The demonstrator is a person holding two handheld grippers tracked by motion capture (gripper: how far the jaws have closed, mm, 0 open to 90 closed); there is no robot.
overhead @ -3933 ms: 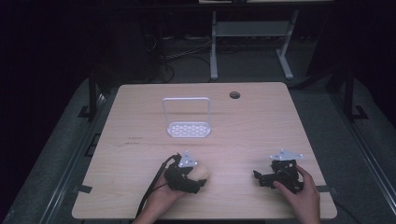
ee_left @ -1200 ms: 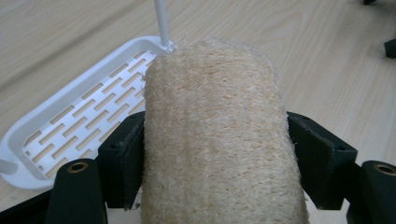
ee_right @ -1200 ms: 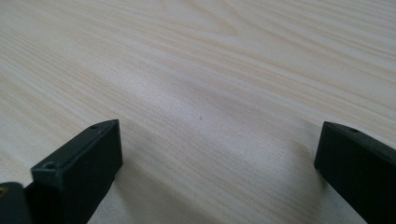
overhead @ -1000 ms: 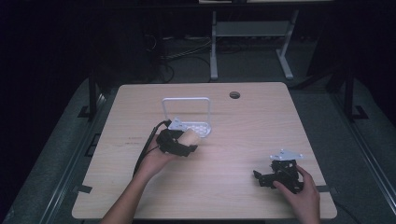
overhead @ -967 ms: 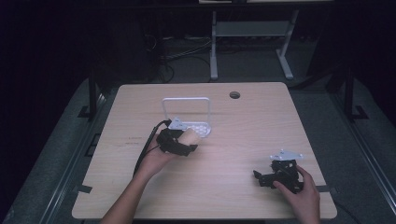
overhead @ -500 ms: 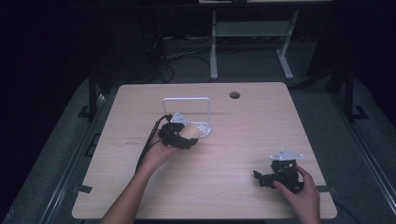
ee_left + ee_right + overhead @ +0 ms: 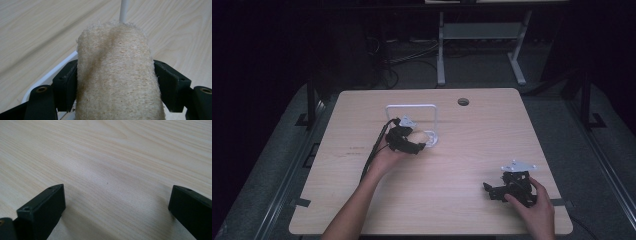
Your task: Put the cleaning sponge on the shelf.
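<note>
My left gripper (image 7: 113, 82) clamps a coarse, fibrous beige loofah cylinder (image 7: 115, 77) over the white wire-framed rack (image 7: 432, 117) at the far middle of the pale wood-grain table (image 7: 472, 150). My right gripper (image 7: 117, 202) rests near right, its flat black jaws spread wide over bare wood.

Both grippers are black, blocky tools: the left gripper (image 7: 404, 141) trails a black cable behind its jaws and carries a pale grey three-cornered plate on top, and the right gripper (image 7: 508, 188) bears the same plate above its jaws. Up close, each jaw is a flat matte-black rectangular block with a small round screw hole near its base, and brass-coloured eyelets sit on the arms below the left gripper's jaws. Both forearms are bare, with no sleeves.
</note>
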